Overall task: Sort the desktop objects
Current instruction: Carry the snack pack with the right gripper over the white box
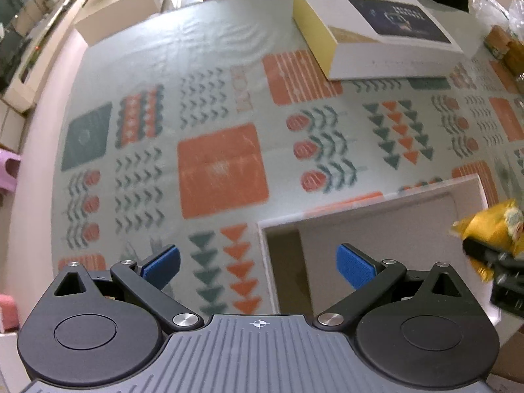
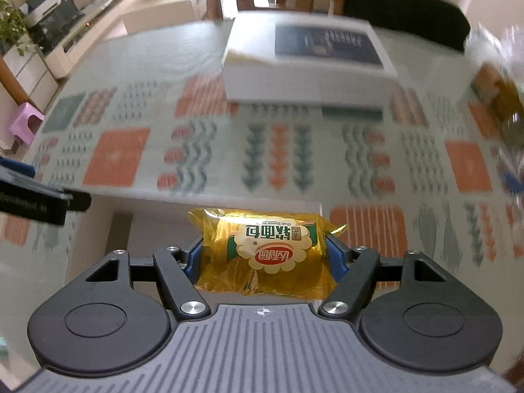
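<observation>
The right gripper point(image 2: 263, 258) pinches a yellow bread packet point(image 2: 265, 249) across its middle; it looks light, soft and crinkly, easily crushed. The left gripper point(image 1: 258, 265) has its fingers spread wide, holding nothing, above the white box point(image 1: 471, 185).

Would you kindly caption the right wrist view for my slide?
Right gripper holds a yellow snack pack over an open white box on a patterned tablecloth.

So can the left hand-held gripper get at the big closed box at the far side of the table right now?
Probably yes. The left hand-held gripper is open and holds nothing, and only bare tablecloth lies between it and the closed box.
</observation>
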